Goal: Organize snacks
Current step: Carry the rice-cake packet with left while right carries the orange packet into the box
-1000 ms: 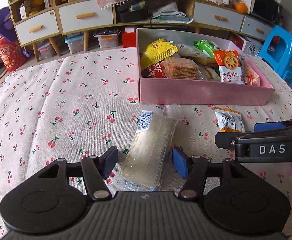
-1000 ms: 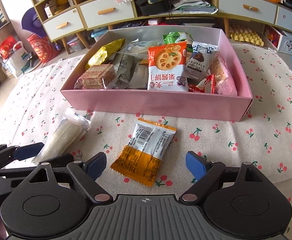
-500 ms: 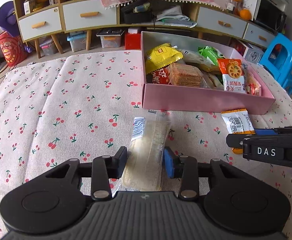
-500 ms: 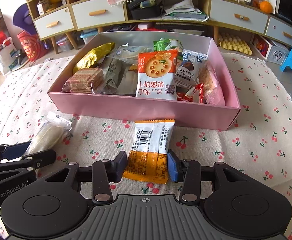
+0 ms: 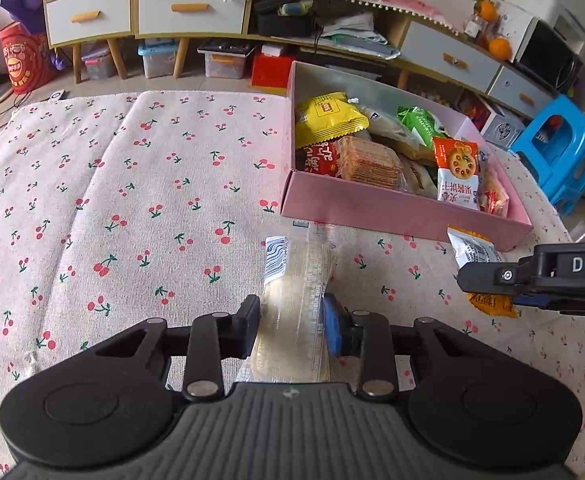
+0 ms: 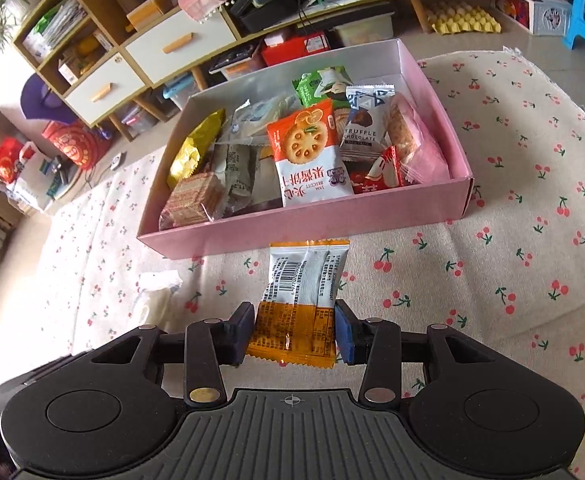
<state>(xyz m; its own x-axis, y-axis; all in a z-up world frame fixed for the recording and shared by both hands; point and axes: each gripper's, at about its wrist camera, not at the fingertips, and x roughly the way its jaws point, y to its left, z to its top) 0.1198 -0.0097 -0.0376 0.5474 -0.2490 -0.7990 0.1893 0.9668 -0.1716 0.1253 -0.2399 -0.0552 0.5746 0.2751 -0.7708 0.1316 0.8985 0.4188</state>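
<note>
A clear packet with a pale cake inside (image 5: 296,280) lies lengthwise on the cherry-print cloth, and my left gripper (image 5: 292,330) is shut on its near end. My right gripper (image 6: 294,334) is shut on the orange end of an orange-and-white snack packet (image 6: 304,280), whose white barcode end points at the box. In the left wrist view that right gripper (image 5: 492,292) comes in from the right edge with the orange packet (image 5: 472,250) in it. Just beyond both packets stands the pink box (image 6: 312,220), holding several snacks. The clear packet (image 6: 152,300) also shows at the left.
The cherry-print cloth (image 5: 132,200) stretches bare to the left of the box. A biscuit packet (image 6: 308,152) stands upright in the box's middle. Behind the table are a wooden cabinet with drawers (image 5: 188,12) and a blue plastic stool (image 5: 564,152).
Both grippers have gone from open to shut, the left on the clear packet, the right on the orange packet. The right gripper has rolled and risen a little with its packet.
</note>
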